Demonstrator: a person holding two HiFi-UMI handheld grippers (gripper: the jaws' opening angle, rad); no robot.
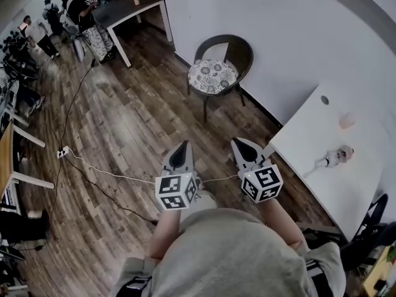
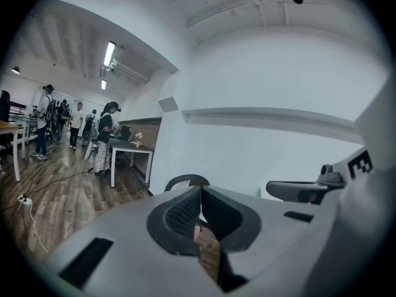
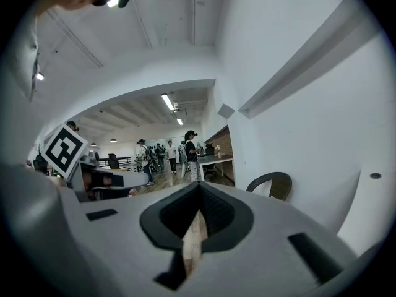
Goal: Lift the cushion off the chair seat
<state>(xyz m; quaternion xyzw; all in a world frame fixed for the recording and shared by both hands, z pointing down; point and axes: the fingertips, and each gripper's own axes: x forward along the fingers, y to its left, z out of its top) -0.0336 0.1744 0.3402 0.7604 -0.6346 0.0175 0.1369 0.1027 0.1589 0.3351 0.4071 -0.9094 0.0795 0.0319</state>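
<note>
**Two grips needed, none taken yet**

Both the left tool (image 1: 183, 146) and the right tool (image 1: 240, 143) are clenched on nothing, low in the head view. The round floral-patterned cushion (image 1: 212, 75) lies on the seat of the dark wicker chair (image 1: 240, 49) at upper centre, well apart from them. A good lift likely means closing in, spreading the jaws, gripping opposite edges and raising evenly.

No readable text; only square coded markers on left cube (image 1: 176, 192), right cube (image 1: 261, 184).
</note>
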